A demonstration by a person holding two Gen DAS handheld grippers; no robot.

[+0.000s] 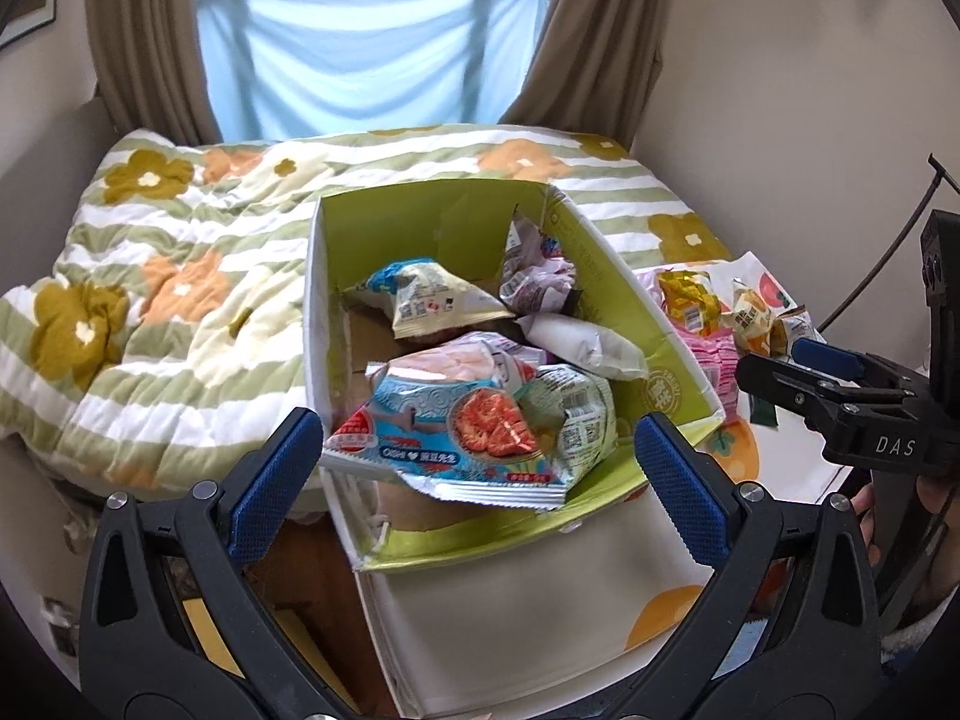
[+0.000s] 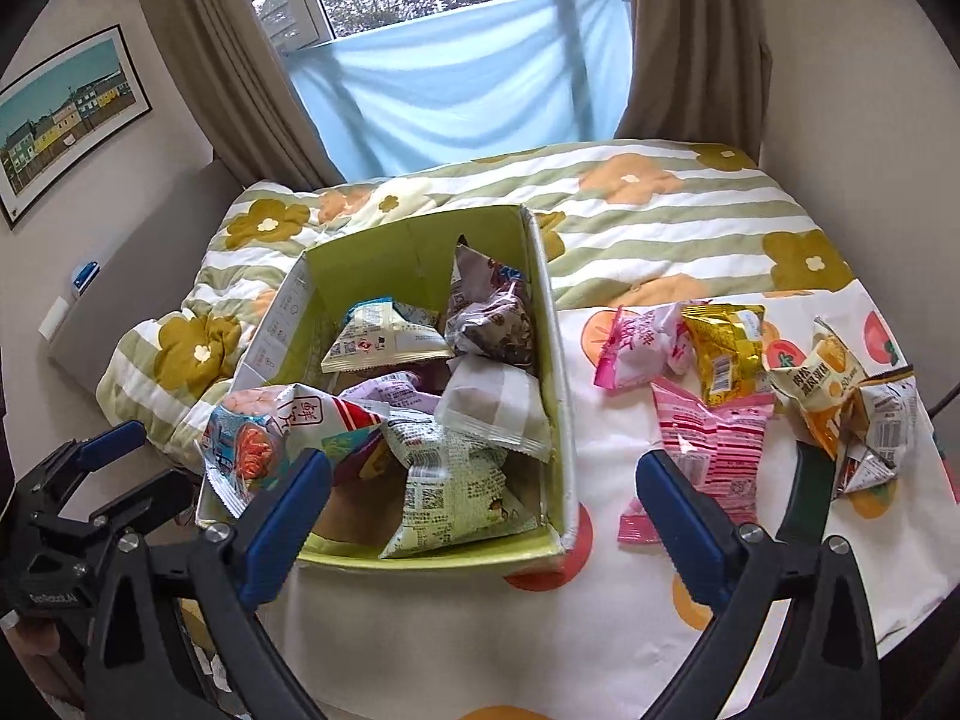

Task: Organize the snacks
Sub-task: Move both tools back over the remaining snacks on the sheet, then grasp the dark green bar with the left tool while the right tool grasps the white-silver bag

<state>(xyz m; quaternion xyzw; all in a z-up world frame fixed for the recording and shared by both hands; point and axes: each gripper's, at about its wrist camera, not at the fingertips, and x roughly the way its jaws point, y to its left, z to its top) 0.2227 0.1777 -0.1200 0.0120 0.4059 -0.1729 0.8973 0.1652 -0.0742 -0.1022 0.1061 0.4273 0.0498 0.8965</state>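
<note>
**Bedside table, box of snacks half filled**

Your table [image 2: 456, 630], under its fruit-print cloth, sits against a bed with a flowered quilt [image 2: 660, 210] below a curtained window. The green cardboard box [image 2: 555, 396] holds several packets, a blue shrimp-chip packet [image 1: 456, 426] hanging over its near wall. Your left gripper [image 1: 480, 456] stands wide apart, empty, just short of that packet. Your right gripper [image 2: 483, 492] is spread wide too, holding nothing. Loose packets, a pink packet [image 2: 714, 438] among them, lie right of the box.
</note>
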